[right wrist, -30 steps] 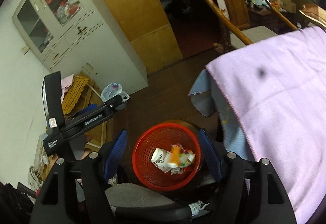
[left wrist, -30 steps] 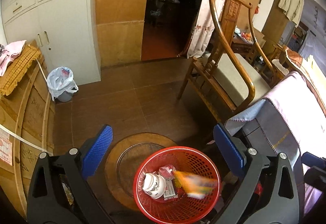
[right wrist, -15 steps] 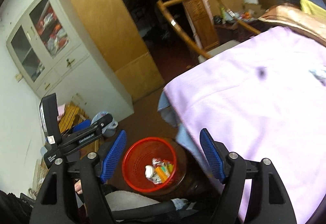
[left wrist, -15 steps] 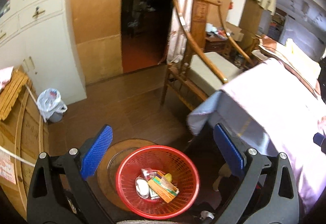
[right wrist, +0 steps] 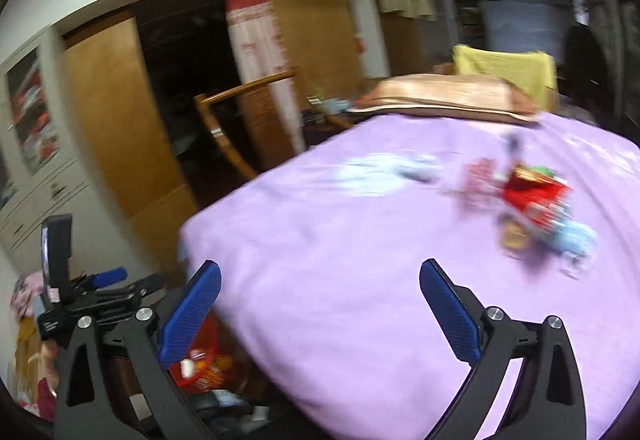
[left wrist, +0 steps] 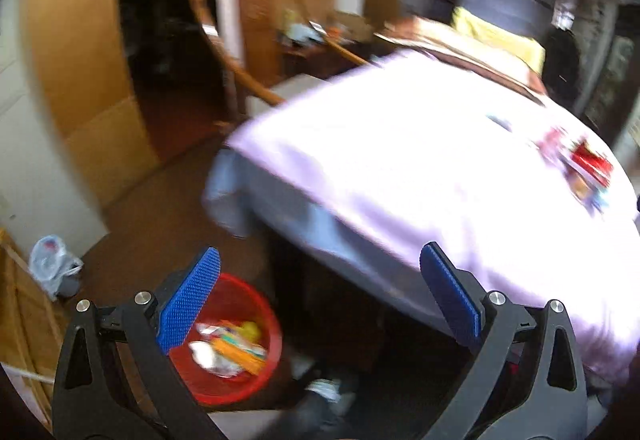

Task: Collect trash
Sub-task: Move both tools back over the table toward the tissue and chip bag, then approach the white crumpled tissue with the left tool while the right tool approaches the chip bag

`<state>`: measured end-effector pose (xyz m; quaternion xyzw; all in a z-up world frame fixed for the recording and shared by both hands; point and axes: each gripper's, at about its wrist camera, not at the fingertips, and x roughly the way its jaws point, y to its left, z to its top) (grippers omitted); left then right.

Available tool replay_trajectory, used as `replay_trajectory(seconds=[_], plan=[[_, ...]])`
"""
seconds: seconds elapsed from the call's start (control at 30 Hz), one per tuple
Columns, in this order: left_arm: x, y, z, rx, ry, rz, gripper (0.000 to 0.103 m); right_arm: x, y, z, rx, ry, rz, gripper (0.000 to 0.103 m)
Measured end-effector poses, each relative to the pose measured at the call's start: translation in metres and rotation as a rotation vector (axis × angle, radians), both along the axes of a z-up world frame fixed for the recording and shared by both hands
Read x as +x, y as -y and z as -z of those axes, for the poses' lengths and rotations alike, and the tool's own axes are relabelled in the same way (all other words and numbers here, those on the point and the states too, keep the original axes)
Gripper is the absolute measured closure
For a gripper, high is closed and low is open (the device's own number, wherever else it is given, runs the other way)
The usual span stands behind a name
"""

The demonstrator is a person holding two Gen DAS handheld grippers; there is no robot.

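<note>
A red mesh basket (left wrist: 262,324) stands on the floor at the lower left and holds several wrappers and a cup. It also shows low in the right wrist view, the basket (right wrist: 200,372) partly hidden behind a finger. A blurred pile of red and blue wrappers (right wrist: 532,200) lies on the lilac bed sheet (right wrist: 340,260), with a pale wrapper (right wrist: 380,172) further left. The same pile (left wrist: 584,164) lies far right on the sheet (left wrist: 400,160). My left gripper (left wrist: 320,300) is open and empty. My right gripper (right wrist: 320,312) hangs over the bed's near edge, its jaws opening with nothing between them.
A wooden armchair (left wrist: 240,72) stands beside the bed in front of a dark doorway. A small bin lined with a plastic bag (left wrist: 52,268) sits by the white cabinet. A tan pillow (right wrist: 440,96) and a yellow cloth (right wrist: 504,68) lie at the bed's far end.
Both views have swung from the red basket up and right onto the bed. The basket has slid to the lower left. The right jaws stand wider apart.
</note>
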<state>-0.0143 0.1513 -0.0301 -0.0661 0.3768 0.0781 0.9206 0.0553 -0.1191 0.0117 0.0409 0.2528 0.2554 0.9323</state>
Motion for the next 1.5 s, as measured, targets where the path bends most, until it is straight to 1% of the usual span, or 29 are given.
replay_trajectory(seconds=[0.07, 0.17, 0.33, 0.43, 0.63, 0.73, 0.8, 0.83, 0.9, 1.0, 1.07, 1.17, 1.27, 1.3, 1.33, 1.4, 1.5], plan=[[0.016, 0.024, 0.005, -0.004, -0.029, 0.069, 0.007, 0.010, 0.031, 0.007, 0.022, -0.021, 0.068, 0.005], [0.044, 0.059, 0.010, 0.030, -0.060, 0.143, 0.007, 0.028, 0.069, 0.018, 0.039, -0.053, 0.164, 0.005], [0.087, 0.106, 0.011, 0.059, -0.083, 0.235, 0.007, 0.057, 0.113, 0.033, 0.045, -0.104, 0.265, 0.005], [0.117, 0.132, 0.009, 0.081, -0.085, 0.291, 0.007, 0.077, 0.135, 0.034, 0.029, -0.112, 0.313, 0.005], [0.177, 0.191, -0.005, 0.118, -0.059, 0.397, 0.007, 0.111, 0.167, 0.026, -0.001, -0.093, 0.422, 0.005], [0.205, 0.214, -0.010, 0.122, -0.043, 0.431, 0.007, 0.121, 0.183, 0.031, 0.018, -0.093, 0.462, 0.005], [0.223, 0.230, -0.012, 0.117, -0.038, 0.453, 0.007, 0.128, 0.192, 0.039, 0.038, -0.139, 0.482, 0.005], [0.232, 0.239, -0.013, 0.110, -0.037, 0.472, 0.007, 0.129, 0.195, 0.040, 0.045, -0.146, 0.482, 0.005], [0.248, 0.256, -0.014, 0.089, -0.033, 0.513, 0.006, 0.128, 0.201, 0.040, 0.061, -0.140, 0.497, 0.005], [0.273, 0.282, -0.012, 0.067, -0.031, 0.558, 0.006, 0.128, 0.204, 0.041, 0.059, -0.133, 0.511, 0.005], [0.288, 0.295, -0.010, 0.064, -0.043, 0.558, 0.006, 0.129, 0.206, 0.043, 0.057, -0.140, 0.520, 0.005], [0.304, 0.302, 0.002, 0.049, -0.055, 0.551, 0.006, 0.132, 0.208, 0.046, 0.059, -0.161, 0.523, 0.005], [0.311, 0.289, 0.017, 0.065, -0.078, 0.505, 0.005, 0.133, 0.208, 0.046, 0.054, -0.163, 0.529, 0.005], [0.313, 0.282, 0.018, 0.051, -0.079, 0.498, 0.005, 0.133, 0.208, 0.046, 0.054, -0.162, 0.528, 0.005], [0.315, 0.273, 0.018, 0.025, -0.076, 0.480, 0.005, 0.133, 0.208, 0.046, 0.056, -0.162, 0.524, 0.005], [0.318, 0.259, 0.016, -0.003, -0.086, 0.434, 0.006, 0.132, 0.206, 0.046, 0.053, -0.158, 0.516, 0.005], [0.326, 0.239, 0.014, -0.091, -0.114, 0.401, 0.005, 0.133, 0.202, 0.046, 0.033, -0.154, 0.514, 0.005]])
